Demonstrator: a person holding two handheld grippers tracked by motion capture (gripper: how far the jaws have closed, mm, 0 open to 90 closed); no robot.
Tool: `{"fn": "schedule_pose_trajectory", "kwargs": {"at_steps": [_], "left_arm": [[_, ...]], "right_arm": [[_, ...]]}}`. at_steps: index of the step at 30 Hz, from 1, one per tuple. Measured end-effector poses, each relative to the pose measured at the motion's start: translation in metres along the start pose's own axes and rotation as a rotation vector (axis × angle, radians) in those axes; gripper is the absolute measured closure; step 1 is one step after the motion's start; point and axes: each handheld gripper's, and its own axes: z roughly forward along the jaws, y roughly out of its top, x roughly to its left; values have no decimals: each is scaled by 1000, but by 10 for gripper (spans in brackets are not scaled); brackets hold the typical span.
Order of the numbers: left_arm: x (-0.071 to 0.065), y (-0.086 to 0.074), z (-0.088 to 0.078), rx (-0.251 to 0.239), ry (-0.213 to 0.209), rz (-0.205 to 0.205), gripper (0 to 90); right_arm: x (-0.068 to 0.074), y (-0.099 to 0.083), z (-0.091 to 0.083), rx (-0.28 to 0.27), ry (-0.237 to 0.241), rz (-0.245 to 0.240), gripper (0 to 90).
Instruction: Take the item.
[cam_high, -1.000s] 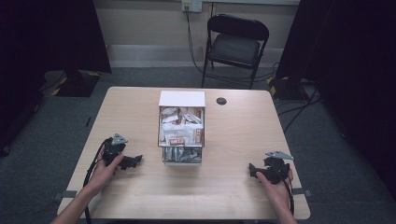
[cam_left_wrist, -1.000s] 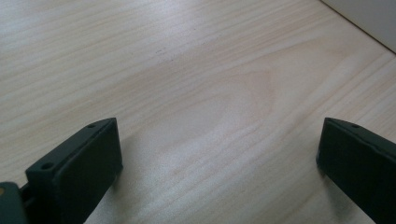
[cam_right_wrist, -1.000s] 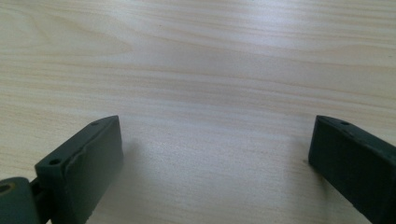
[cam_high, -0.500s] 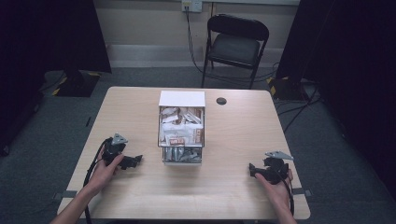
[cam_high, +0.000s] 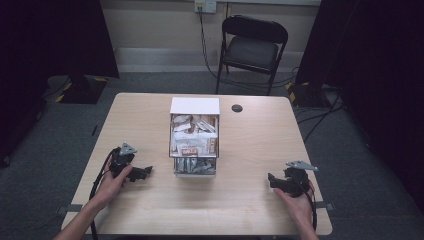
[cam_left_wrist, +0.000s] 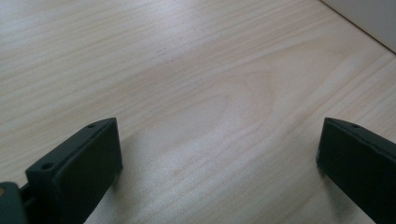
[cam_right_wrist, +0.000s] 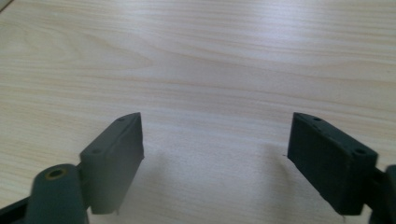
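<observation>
Wood table (cam_high: 240, 200) is lying bare around both grippers, box (cam_high: 195, 137) well apart between them. Left gripper (cam_high: 145, 172) is gaping wide, holding nothing. Right gripper (cam_high: 272, 181), empty, has just been closing slightly.

Clear box (cam_high: 195, 142) of packets stands upright at table centre.

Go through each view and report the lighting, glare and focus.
High view: table evenly lit, room edges dark, box contents soft. Left gripper view: near jaws slightly blurred, faint shadows on the wood. Right gripper view: pale glare band across the wood, jaws soft.
</observation>
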Motion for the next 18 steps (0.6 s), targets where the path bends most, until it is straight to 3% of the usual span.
{"fn": "schedule_pose_trajectory", "kwargs": {"at_steps": [8,18], "left_arm": [[0,0,0,0,0,0,0],[0,0,0,0,0,0,0]], "right_arm": [[6,3,-6,-28,44,2,234],[22,9,-14,-57,107,-37,256]]}}
